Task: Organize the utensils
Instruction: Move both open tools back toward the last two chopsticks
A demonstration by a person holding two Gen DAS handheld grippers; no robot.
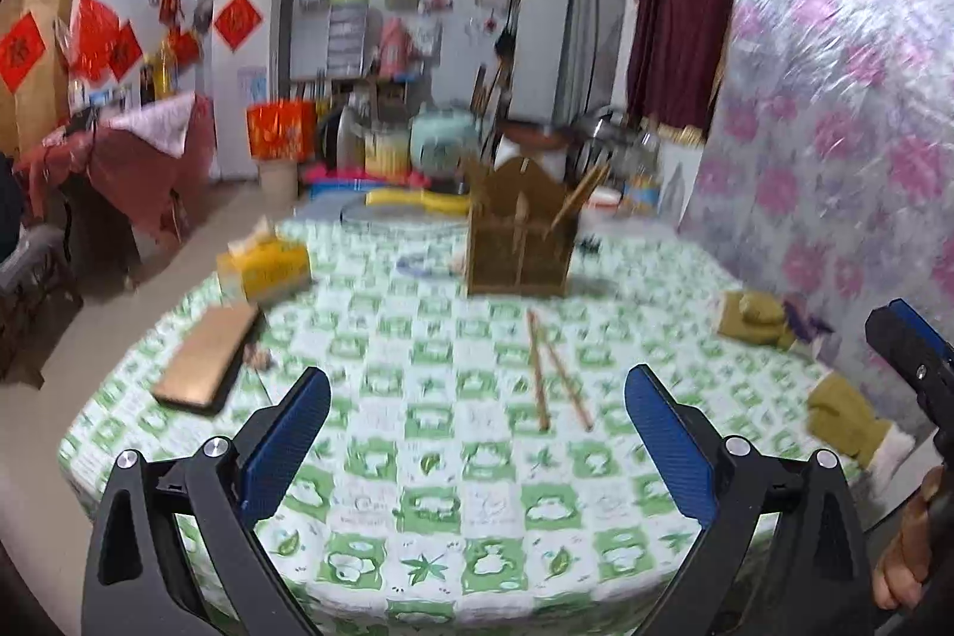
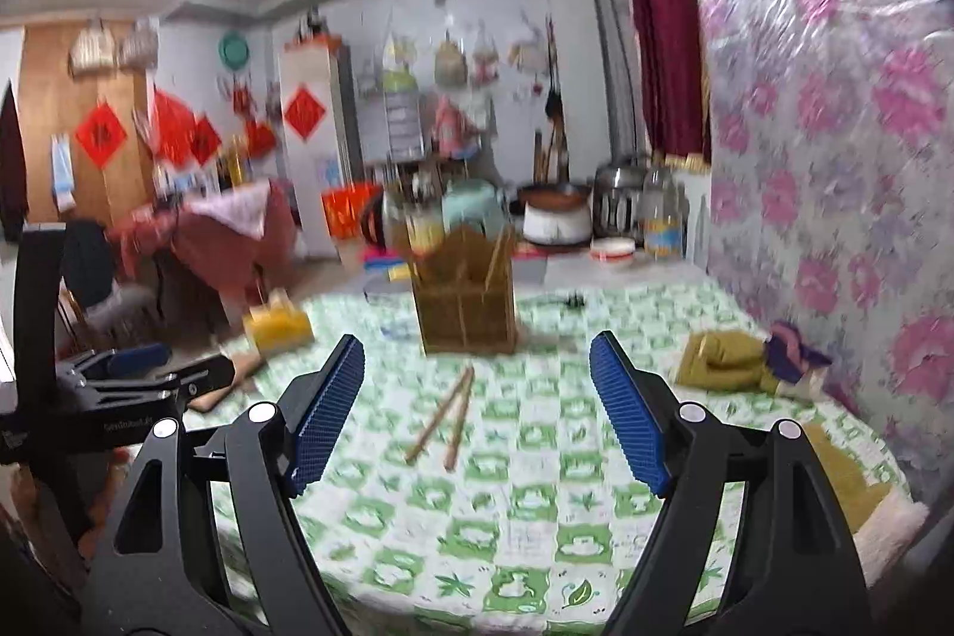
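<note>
Two wooden chopsticks [image 1: 551,374] [image 2: 444,421] lie side by side on the green-and-white checked tablecloth [image 1: 453,505] [image 2: 536,517]. Behind them stands a wooden utensil holder [image 1: 517,242] [image 2: 466,305] with chopsticks leaning in its right compartment. My left gripper [image 1: 477,433] hangs open over the near part of the table, with the chopsticks lying ahead between its blue pads. My right gripper [image 2: 477,409] is open too and holds nothing; the chopsticks lie just ahead of it. In the left wrist view the right gripper [image 1: 912,356] shows at the right edge.
A yellow tissue box [image 1: 262,269] [image 2: 277,326] and a brown flat board [image 1: 208,365] lie at the table's left. Olive cloths [image 1: 754,320] [image 2: 724,353] sit at the right by the flowered wall covering [image 1: 835,99]. Pots and jars crowd the far end.
</note>
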